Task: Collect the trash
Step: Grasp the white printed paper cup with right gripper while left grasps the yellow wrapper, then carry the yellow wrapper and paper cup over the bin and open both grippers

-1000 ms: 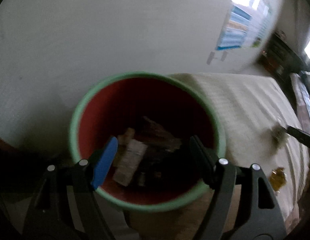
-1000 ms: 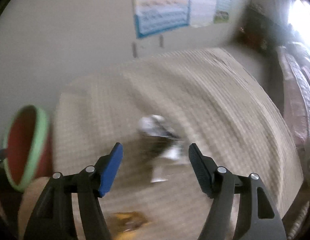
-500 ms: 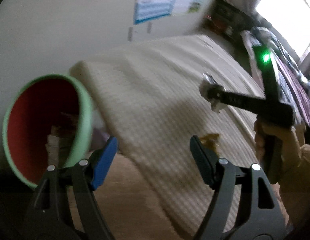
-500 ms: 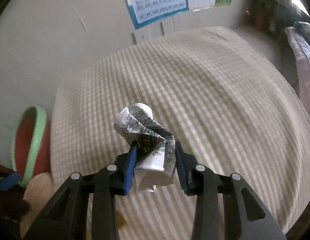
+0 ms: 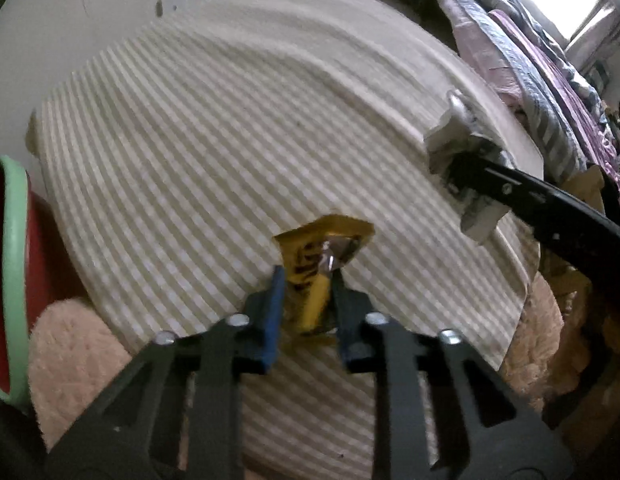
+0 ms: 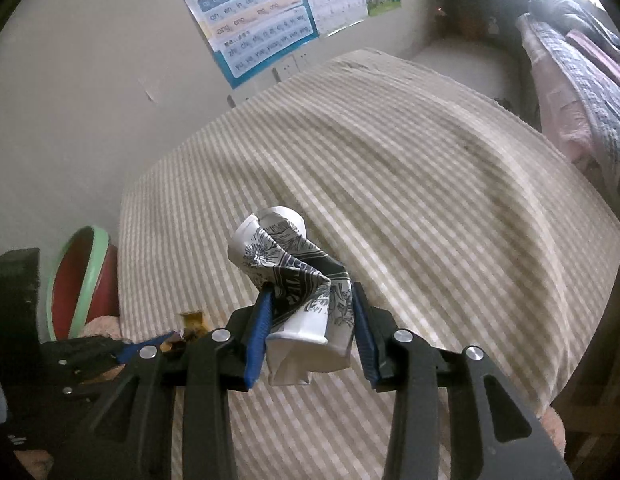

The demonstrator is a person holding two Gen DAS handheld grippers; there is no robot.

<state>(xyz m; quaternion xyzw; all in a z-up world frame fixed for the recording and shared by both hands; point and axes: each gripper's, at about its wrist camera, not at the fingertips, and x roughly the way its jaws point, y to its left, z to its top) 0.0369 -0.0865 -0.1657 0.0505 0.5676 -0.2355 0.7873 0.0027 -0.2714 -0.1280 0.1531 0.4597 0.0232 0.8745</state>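
Trash was in both my grips: left gripper closing on the yellow wrapper, right gripper clamping the crumpled cup, left nearer the bin.

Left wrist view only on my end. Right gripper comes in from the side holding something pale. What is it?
Observer: A crumpled paper cup with black print. The right gripper is clamped on it, a pad on each side.
Operator: Bin? I only get a sliver of green rim.
Observer: The right wrist view shows the bin beside the bed's left corner, red inside, mouth turned toward the camera.
Operator: More trash on the bed?
Observer: None on the striped cover that shows there, apart from the yellow wrapper. The left gripper is closing its jaws on that now.
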